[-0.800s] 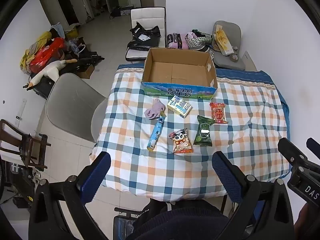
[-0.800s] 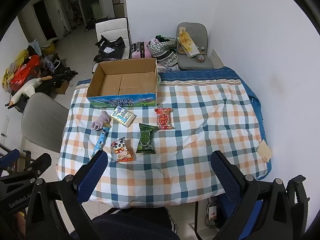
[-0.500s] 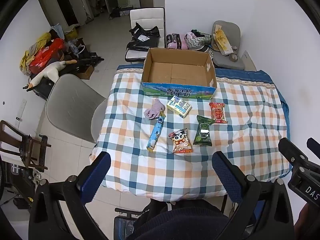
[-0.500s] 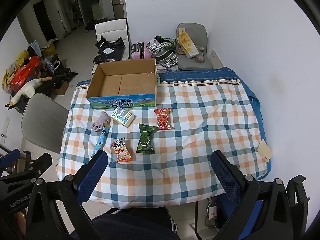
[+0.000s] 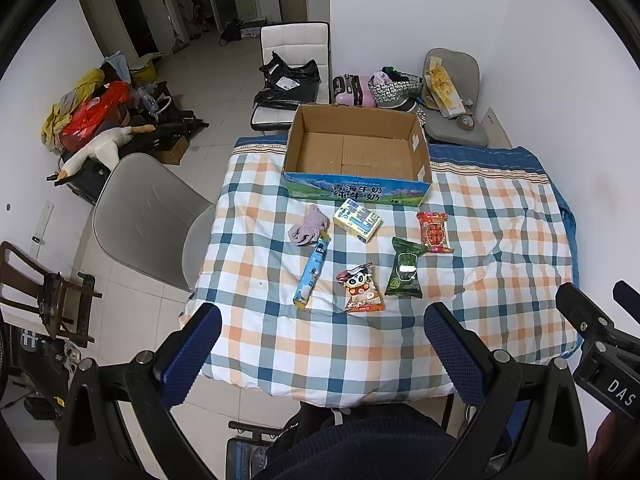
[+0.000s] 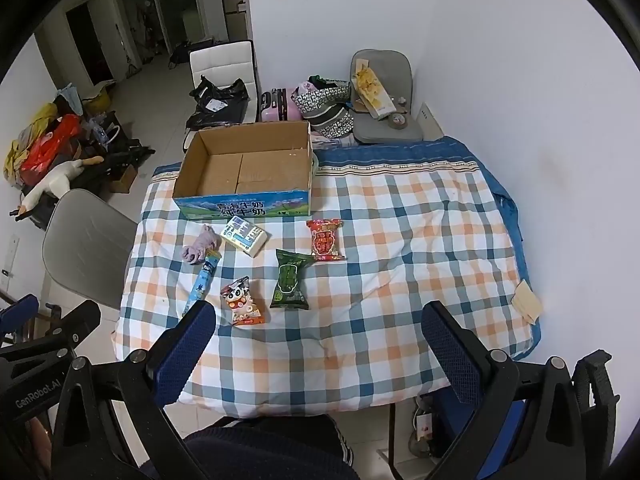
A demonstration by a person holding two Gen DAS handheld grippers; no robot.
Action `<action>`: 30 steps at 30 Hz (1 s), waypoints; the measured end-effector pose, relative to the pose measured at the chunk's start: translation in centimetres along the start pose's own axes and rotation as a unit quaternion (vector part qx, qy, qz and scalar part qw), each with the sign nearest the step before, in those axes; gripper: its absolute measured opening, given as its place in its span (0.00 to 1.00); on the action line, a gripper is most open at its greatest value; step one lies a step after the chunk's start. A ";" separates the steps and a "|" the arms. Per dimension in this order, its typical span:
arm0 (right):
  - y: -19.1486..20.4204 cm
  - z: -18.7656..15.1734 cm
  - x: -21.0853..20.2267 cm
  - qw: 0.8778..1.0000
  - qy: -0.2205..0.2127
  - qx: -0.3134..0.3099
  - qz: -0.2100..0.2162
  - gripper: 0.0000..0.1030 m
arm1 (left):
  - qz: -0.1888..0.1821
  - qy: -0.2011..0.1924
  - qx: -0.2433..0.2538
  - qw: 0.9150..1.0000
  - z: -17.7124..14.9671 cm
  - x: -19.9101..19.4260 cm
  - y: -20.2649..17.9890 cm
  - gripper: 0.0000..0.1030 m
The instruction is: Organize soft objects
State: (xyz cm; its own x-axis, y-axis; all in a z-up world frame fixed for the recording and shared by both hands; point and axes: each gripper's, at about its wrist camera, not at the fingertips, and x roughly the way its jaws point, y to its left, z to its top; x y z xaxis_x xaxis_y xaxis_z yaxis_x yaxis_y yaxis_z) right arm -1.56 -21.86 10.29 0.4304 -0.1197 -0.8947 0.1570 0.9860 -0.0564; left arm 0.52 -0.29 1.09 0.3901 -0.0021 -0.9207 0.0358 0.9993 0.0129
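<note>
An open cardboard box point(image 5: 358, 152) point(image 6: 248, 168) stands at the far edge of the checked table point(image 5: 500, 240) point(image 6: 420, 240). In front of it lie a purple cloth point(image 5: 308, 230) point(image 6: 199, 245), a white-blue carton point(image 5: 357, 219) point(image 6: 243, 236), a long blue packet point(image 5: 312, 272) point(image 6: 202, 282), a panda snack bag point(image 5: 361, 290) point(image 6: 242, 302), a green packet point(image 5: 404, 270) point(image 6: 289, 280) and a red packet point(image 5: 433, 232) point(image 6: 326, 239). My left gripper point(image 5: 320, 344) and right gripper point(image 6: 320, 344) are both open and empty, held above the table's near edge.
A grey chair point(image 5: 148, 216) point(image 6: 86, 244) stands at the table's left side. A white chair with black bags point(image 5: 294, 76), a pink case and another loaded chair point(image 5: 452, 96) stand behind the table. Clutter and a plush goose point(image 5: 96, 150) lie on the floor, left. A wall runs along the right.
</note>
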 end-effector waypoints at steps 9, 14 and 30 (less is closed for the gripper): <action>-0.4 0.0 -0.3 1.000 -0.002 0.002 0.000 1.00 | 0.000 -0.003 -0.001 1.000 0.0 -0.1 -0.1 1.00; -0.6 0.2 -0.6 1.000 -0.002 0.000 0.001 1.00 | -0.001 -0.003 -0.002 1.000 0.6 -0.7 -0.2 1.00; -0.9 0.4 -2.0 1.000 -0.014 0.002 0.001 1.00 | 0.001 -0.016 -0.003 1.000 2.4 -2.2 -1.1 1.00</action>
State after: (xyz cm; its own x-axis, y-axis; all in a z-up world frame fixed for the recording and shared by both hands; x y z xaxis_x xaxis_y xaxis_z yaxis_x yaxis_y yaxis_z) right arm -2.18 -22.53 12.36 0.4559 -0.1209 -0.8818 0.1591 0.9858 -0.0529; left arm 1.82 -1.44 4.05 0.4187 -0.0004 -0.9081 0.0300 0.9995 0.0134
